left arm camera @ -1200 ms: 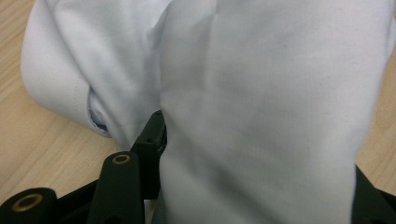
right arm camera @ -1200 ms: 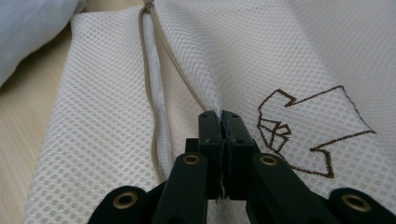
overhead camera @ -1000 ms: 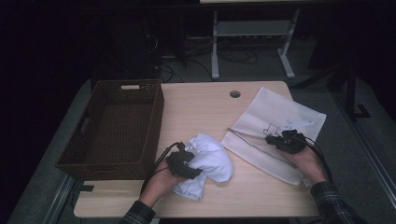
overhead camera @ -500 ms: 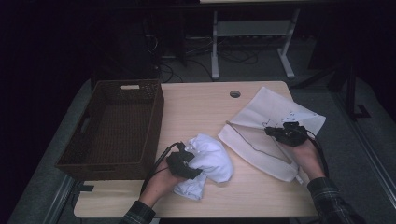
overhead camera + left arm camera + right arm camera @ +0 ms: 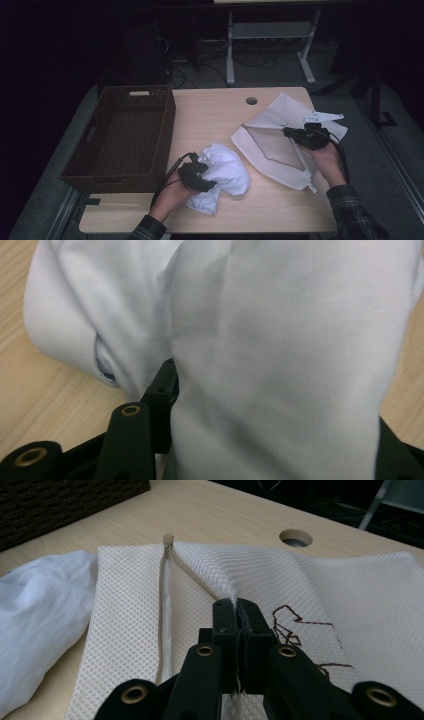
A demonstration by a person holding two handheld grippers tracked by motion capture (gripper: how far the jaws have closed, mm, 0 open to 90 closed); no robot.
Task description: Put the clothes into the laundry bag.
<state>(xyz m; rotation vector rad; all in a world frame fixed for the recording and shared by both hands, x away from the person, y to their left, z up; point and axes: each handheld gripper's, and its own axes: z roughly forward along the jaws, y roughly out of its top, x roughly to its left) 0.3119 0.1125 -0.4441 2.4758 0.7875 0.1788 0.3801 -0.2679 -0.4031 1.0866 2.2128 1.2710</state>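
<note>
While the left tongs (image 5: 200,176) sit at the near edge of the desk (image 5: 210,115), their jaws are about half open and clamped around a thick bunch of the white garment (image 5: 222,175). In the left gripper view the cloth (image 5: 280,365) fills the gap between the jaws, so the grip appears secure. The garment lies crumpled near the desk's front, just right of the wicker basket (image 5: 125,135), and is judged to be held ready for loading.

Farther back and to the right, the right tongs (image 5: 302,136) are fully closed on a pinch of the mesh laundry bag (image 5: 275,150). The right gripper view shows the fabric (image 5: 210,575) pulled into a peak at the jaw tips, beside the zipper (image 5: 166,595). That upper layer stands off the desk, forming a tent. The likely purpose is to open the bag's mouth towards the garment, which lies just beside the bag's near-left edge.

Beyond both, a round cable hole (image 5: 251,100) marks the desk's far edge. The basket stands apart from the work in hand.
</note>
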